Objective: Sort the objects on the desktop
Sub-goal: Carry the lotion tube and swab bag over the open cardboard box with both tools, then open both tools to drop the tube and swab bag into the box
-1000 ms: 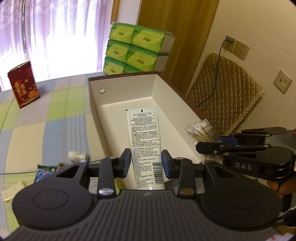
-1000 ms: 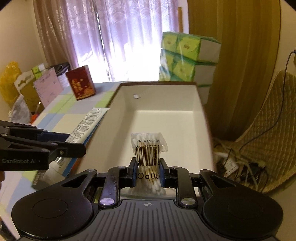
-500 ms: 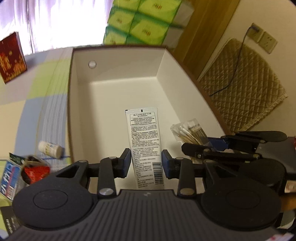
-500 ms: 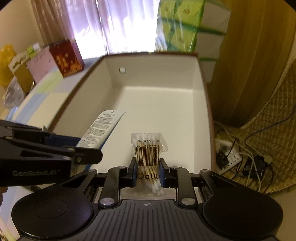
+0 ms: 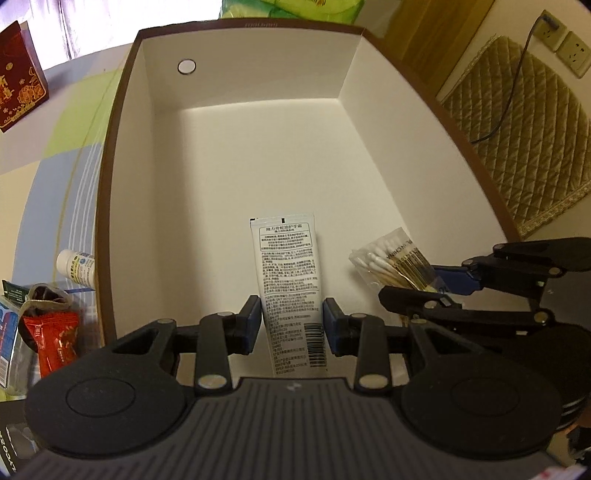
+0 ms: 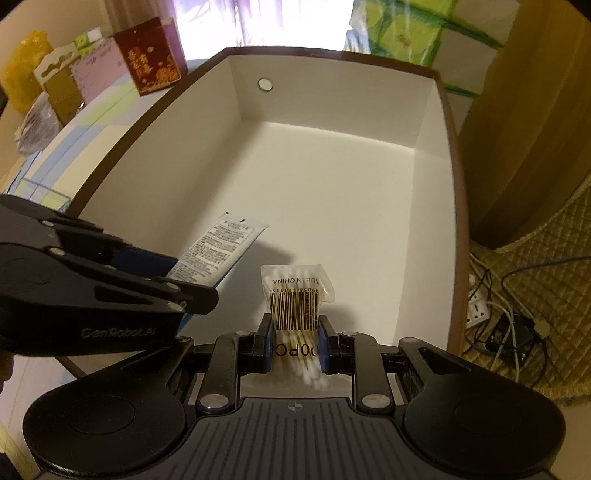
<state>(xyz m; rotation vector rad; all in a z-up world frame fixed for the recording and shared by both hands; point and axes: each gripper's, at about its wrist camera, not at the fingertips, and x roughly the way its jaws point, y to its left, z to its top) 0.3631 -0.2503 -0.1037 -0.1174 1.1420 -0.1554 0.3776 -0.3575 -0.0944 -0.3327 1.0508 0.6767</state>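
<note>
A large white box with a brown rim [image 5: 110, 155] [image 6: 448, 122] lies under both grippers. My left gripper [image 5: 291, 323] is shut on a white printed tube [image 5: 288, 273], which hangs tail-first over the near part of the box's inside. The tube [image 6: 218, 251] shows in the right wrist view too, at the left. To its right, my right gripper [image 6: 294, 347] is shut on a clear bag of cotton swabs [image 6: 295, 299] with a barcode label; the same bag [image 5: 391, 260] is seen from the left. Both point steeply down into the box.
Left of the box on the checked tablecloth lie a small white bottle [image 5: 75, 267], a red packet [image 5: 51, 334] and other packs. A red gift box [image 6: 149, 61] and green tissue packs [image 6: 406, 29] stand beyond. A quilted chair [image 5: 524, 122] and cables [image 6: 509, 325] are at the right.
Both grippers have come forward and down over the box, tilting more steeply into it. The tube and the swab bag stayed gripped throughout.
</note>
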